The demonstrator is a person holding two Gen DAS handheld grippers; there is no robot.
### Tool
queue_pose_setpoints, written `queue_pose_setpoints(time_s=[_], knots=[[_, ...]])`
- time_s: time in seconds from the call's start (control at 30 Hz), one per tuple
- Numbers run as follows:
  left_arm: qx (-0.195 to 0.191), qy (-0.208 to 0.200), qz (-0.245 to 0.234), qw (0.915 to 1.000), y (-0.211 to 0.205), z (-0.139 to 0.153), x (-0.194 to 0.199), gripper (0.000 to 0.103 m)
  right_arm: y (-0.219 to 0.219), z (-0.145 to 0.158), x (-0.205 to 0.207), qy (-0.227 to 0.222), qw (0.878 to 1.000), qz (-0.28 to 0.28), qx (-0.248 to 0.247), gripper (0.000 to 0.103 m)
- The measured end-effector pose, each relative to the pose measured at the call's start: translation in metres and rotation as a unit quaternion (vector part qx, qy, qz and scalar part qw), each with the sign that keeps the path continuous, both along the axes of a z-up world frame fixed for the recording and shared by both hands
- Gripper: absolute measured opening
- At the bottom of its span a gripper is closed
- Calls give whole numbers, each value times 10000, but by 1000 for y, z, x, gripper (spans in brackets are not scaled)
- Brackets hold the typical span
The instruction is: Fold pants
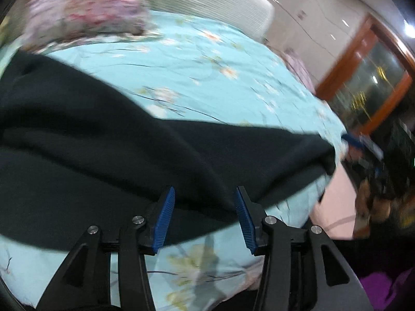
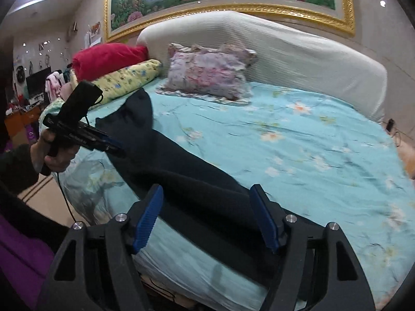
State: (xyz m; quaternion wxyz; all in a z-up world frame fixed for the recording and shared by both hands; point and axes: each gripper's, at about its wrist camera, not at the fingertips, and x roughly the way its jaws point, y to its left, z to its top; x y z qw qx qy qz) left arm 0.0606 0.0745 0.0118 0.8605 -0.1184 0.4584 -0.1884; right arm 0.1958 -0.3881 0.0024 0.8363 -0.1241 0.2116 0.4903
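Dark navy pants [image 1: 109, 150] lie stretched along the near edge of a bed with a light blue floral sheet [image 1: 207, 59]. In the right wrist view the pants [image 2: 186, 181] run from between my right fingers toward the far left. My left gripper [image 1: 205, 194] is open just above the pants' near edge, with cloth between and beyond its blue pads. My right gripper [image 2: 207, 191] is open, its jaws on either side of the pants' near end. The left gripper also shows from the side in the right wrist view [image 2: 114, 147], held in a hand over the pants.
A floral pillow [image 2: 207, 75], a yellow bolster [image 2: 124, 80] and a red cushion [image 2: 106, 57] lie by the white headboard [image 2: 298, 49]. The bed edge drops to the floor at the left [image 2: 52, 194]. Wooden furniture [image 1: 363, 77] stands beyond the bed.
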Motion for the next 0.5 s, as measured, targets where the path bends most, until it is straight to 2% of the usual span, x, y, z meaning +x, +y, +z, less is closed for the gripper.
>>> queue_pose_setpoints(time_s=[0.17,0.33,0.5], knots=[[-111,-32,866,9962,47,14,3,49,42,-3,-7,213,9994,265,65,70],[-72,-135,1357,9906,85,27,12,54,78,-3,-8,460,9977,497,96,70],[170,-228,1636,9861,127,40,24,61,106,-1,-3,753,9950,629,166,70]])
